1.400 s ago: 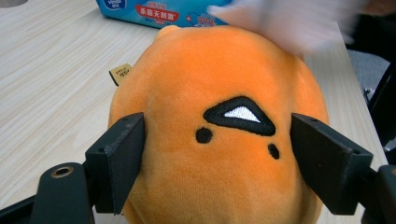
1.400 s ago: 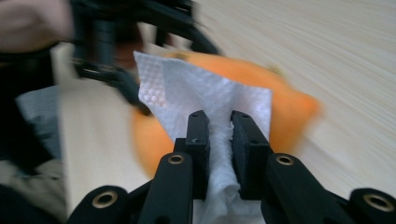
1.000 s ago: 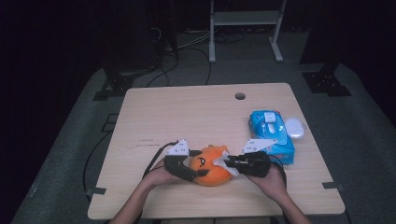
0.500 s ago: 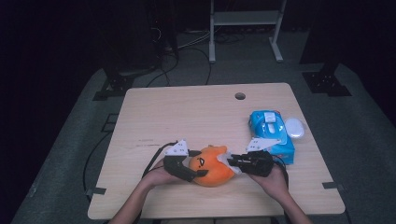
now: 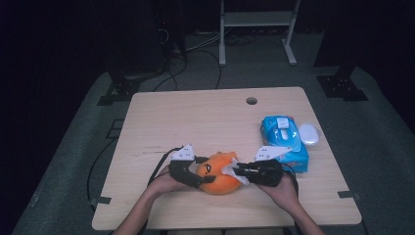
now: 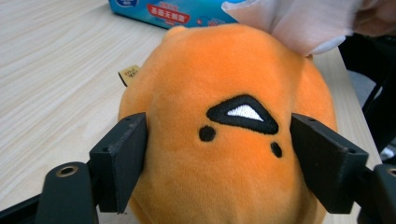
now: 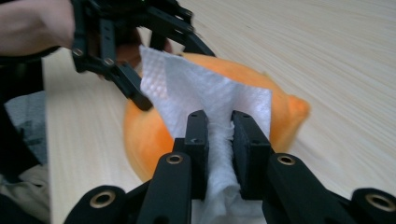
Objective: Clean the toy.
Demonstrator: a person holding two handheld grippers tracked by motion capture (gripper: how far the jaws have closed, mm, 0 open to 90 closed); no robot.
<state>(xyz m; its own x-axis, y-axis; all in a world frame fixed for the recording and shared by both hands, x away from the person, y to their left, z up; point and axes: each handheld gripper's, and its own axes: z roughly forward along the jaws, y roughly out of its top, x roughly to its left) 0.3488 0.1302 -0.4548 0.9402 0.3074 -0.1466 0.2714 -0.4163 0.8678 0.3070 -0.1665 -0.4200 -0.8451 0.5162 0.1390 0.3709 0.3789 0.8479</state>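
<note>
In the high view, the orange plush toy (image 5: 220, 174) lies on the wooden table (image 5: 205, 122) in the lower middle of the frame, with the two grippers meeting it from either side.

The left gripper (image 5: 193, 171) comes in from the lower left. In the left gripper view its two black fingers (image 6: 122, 158) stand one at each side of the plush toy (image 6: 224, 140), which takes up the centre of that frame from top to bottom, its stitched black-and-white mouth and two dot eyes facing the camera. The jaws have just been closing a little, and the toy sits between them with both pads pressing into the fur at its flanks: a wide grip around the toy's body.

The right gripper (image 5: 240, 171) reaches in from the lower right. In the right gripper view its fingers (image 7: 198, 140) are drawn close together and pinch a white tissue (image 7: 210, 102) in the lower centre of the frame. The tissue fans out upward from the pads and lies against the top of the plush toy (image 7: 149, 135), which sits just beyond the fingertips.

A blue pack of wipes (image 5: 284, 139) lies to the right of centre in the high view, near the right gripper, with a small white lid-like object (image 5: 308, 133) just beside it.
</note>
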